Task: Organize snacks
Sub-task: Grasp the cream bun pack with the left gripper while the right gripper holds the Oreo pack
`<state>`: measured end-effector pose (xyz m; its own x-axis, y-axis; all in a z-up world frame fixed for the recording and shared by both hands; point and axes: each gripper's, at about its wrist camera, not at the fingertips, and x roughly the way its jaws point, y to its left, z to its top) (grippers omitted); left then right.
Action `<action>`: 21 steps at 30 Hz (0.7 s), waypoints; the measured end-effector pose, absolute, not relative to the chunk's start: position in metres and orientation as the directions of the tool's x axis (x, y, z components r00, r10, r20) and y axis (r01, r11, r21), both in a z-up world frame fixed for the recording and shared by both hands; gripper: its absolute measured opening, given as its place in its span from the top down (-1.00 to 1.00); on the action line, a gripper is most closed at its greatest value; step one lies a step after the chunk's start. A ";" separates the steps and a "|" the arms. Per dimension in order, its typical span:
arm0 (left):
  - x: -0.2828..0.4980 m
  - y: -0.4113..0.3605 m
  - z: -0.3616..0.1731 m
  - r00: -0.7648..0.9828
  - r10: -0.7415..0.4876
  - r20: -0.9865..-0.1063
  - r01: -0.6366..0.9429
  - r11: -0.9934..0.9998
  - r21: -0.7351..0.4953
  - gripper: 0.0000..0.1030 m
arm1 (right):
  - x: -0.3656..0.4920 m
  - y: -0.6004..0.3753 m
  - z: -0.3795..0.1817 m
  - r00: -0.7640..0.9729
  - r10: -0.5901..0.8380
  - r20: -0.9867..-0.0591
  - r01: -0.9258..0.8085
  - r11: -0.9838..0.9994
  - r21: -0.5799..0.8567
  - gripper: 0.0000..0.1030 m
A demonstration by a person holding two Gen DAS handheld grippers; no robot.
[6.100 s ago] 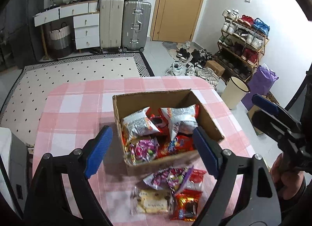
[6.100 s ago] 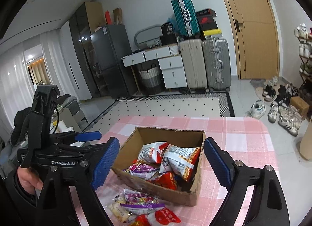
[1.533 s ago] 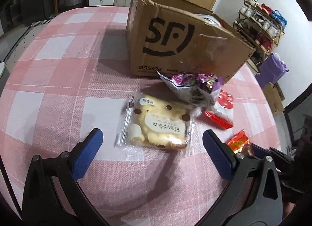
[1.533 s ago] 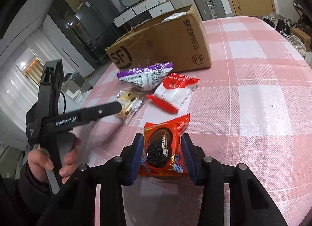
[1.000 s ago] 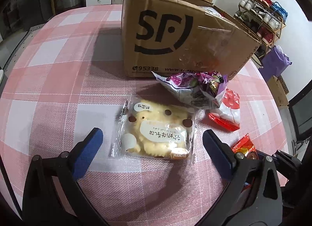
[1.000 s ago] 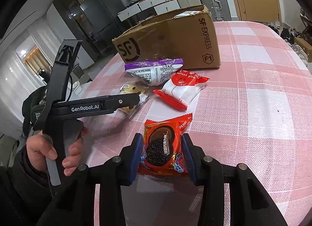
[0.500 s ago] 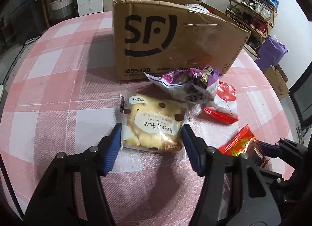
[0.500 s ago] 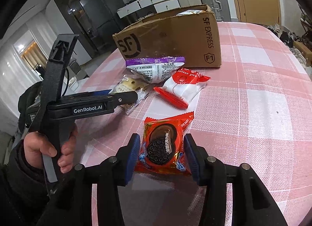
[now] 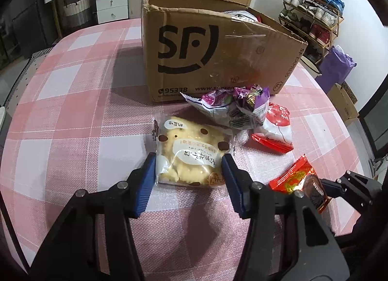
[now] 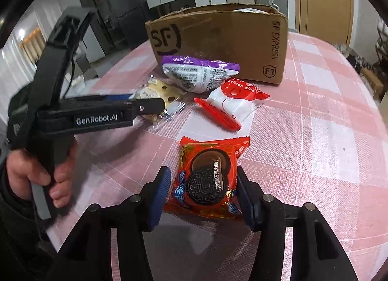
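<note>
Left gripper [image 9: 189, 172] fingers closing, pinching yellow bun packet [image 9: 191, 152]; right gripper [image 10: 202, 191] fingers opening around red cookie packet [image 10: 208, 176].

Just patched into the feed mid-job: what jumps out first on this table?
The big SF cardboard box at the back of the pink checked table. In front lie four loose snacks. The left gripper is closing around the yellow bread pack, while the right gripper is opening around the orange cookie pack.
</note>
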<state>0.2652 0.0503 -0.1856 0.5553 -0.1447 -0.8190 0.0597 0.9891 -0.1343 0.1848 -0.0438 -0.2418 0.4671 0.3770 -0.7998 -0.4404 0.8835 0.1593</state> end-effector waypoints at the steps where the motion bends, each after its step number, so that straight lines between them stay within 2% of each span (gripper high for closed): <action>1: 0.264 0.050 -0.184 0.555 -0.149 -0.818 0.055 0.988 -0.142 0.03 | 0.184 -0.042 -0.242 0.470 0.370 -0.802 -0.447 0.883 0.145 -0.04; 3: 0.264 0.050 -0.182 0.560 -0.160 -0.813 0.053 0.986 -0.157 0.18 | 0.181 -0.039 -0.242 0.475 0.362 -0.802 -0.457 0.880 0.127 -0.02; 4: 0.263 0.051 -0.180 0.568 -0.167 -0.806 0.051 0.984 -0.168 0.42 | 0.181 -0.038 -0.242 0.476 0.363 -0.801 -0.460 0.879 0.125 0.00; 5: 0.262 0.055 -0.177 0.575 -0.183 -0.797 0.041 0.980 -0.196 0.49 | 0.181 -0.039 -0.242 0.476 0.365 -0.800 -0.462 0.878 0.126 0.02; 9: 0.263 0.062 -0.177 0.566 -0.208 -0.798 0.034 0.973 -0.229 0.53 | 0.180 -0.041 -0.243 0.476 0.375 -0.795 -0.470 0.873 0.130 0.06; 11: 0.264 0.063 -0.179 0.559 -0.194 -0.806 0.021 0.975 -0.221 0.66 | 0.179 -0.042 -0.242 0.475 0.379 -0.794 -0.473 0.871 0.133 0.07; 13: 0.263 0.065 -0.180 0.556 -0.202 -0.806 0.019 0.973 -0.231 0.69 | 0.180 -0.043 -0.241 0.475 0.385 -0.792 -0.472 0.870 0.140 0.08; 16: 0.262 0.065 -0.179 0.553 -0.188 -0.811 0.010 0.975 -0.220 0.69 | 0.179 -0.048 -0.240 0.472 0.399 -0.786 -0.469 0.869 0.160 0.09; 19: 0.263 0.069 -0.180 0.554 -0.161 -0.817 -0.024 0.978 -0.209 0.55 | 0.179 -0.053 -0.240 0.469 0.411 -0.782 -0.462 0.868 0.179 0.09; 21: 0.262 0.068 -0.179 0.551 -0.167 -0.817 -0.025 0.976 -0.216 0.13 | 0.178 -0.058 -0.238 0.469 0.419 -0.778 -0.460 0.867 0.189 0.09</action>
<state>0.2624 0.0681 -0.1791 0.5512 -0.1670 -0.8175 -0.0245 0.9761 -0.2160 0.1783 -0.0577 -0.2383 0.4693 0.4186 -0.7775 -0.4600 0.8675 0.1894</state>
